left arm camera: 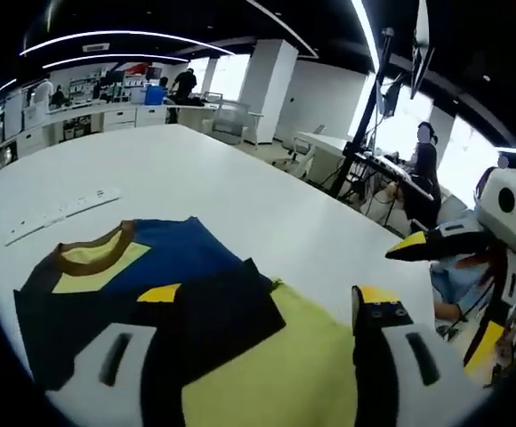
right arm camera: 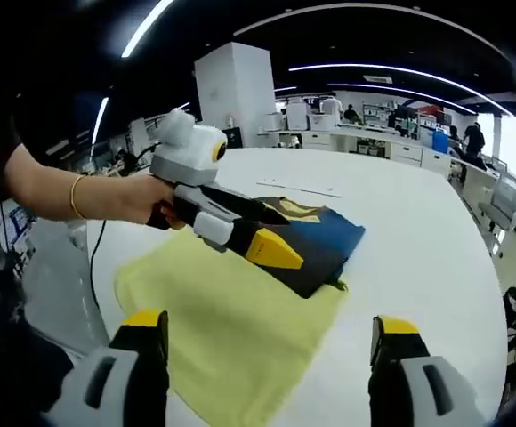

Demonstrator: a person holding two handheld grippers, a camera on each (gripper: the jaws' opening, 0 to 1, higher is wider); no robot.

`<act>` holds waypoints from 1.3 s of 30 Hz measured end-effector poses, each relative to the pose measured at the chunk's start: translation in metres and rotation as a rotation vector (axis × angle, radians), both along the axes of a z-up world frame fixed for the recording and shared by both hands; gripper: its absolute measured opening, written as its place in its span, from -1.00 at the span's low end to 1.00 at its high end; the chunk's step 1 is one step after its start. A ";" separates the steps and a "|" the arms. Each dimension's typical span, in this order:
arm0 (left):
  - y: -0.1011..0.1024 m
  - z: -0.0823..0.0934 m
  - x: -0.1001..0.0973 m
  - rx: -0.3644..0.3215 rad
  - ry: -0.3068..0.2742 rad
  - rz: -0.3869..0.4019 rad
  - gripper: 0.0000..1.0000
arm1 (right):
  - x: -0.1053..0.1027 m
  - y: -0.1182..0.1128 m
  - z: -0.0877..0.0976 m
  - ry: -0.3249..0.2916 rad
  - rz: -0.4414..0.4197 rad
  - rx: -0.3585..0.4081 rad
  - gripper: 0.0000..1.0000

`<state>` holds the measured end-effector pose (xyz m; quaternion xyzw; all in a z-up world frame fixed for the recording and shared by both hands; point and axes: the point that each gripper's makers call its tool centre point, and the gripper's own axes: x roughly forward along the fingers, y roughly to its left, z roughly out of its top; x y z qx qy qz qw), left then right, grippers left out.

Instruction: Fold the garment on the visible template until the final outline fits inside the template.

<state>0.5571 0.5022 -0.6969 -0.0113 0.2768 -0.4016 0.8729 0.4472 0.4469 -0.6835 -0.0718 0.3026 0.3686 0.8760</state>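
A folded navy garment (left arm camera: 165,267) with a brown collar and yellow patches lies across the far end of the yellow-green template (left arm camera: 276,374), reaching past its edge onto the table. My left gripper (left arm camera: 267,298) hovers open above the garment's dark folded part. In the right gripper view, the left gripper (right arm camera: 276,231) is held in a hand over the garment (right arm camera: 325,236) and the template (right arm camera: 231,320). My right gripper (right arm camera: 267,331) is open over the template's near edge, holding nothing. Its yellow-tipped finger (left arm camera: 418,243) enters the left gripper view from the right.
The white table (left arm camera: 240,187) stretches far beyond the garment. A thin white strip (left arm camera: 62,209) lies on it past the collar. A black stand (left arm camera: 356,151), desks and seated people are beyond the table edge. A bare forearm with a bracelet (right arm camera: 76,197) holds the left gripper.
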 end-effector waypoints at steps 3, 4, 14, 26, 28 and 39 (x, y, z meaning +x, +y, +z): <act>0.011 0.003 -0.001 0.004 -0.010 0.017 0.67 | -0.002 0.005 -0.002 0.013 0.040 -0.010 0.92; 0.016 0.005 -0.001 0.001 -0.015 0.024 0.71 | -0.003 0.007 -0.003 0.018 0.051 -0.010 0.93; 0.052 0.022 -0.010 -0.011 -0.048 0.046 0.96 | -0.010 0.014 -0.009 0.059 0.116 -0.010 0.96; 0.108 0.031 -0.033 0.019 -0.082 0.043 0.98 | -0.024 0.020 -0.012 0.079 0.191 -0.033 0.99; 0.118 0.032 -0.039 0.026 -0.088 0.040 0.98 | -0.029 0.022 -0.014 0.086 0.223 -0.053 0.99; 0.156 0.025 -0.084 0.075 -0.075 -0.004 0.93 | -0.049 0.018 -0.026 0.127 0.330 -0.140 0.91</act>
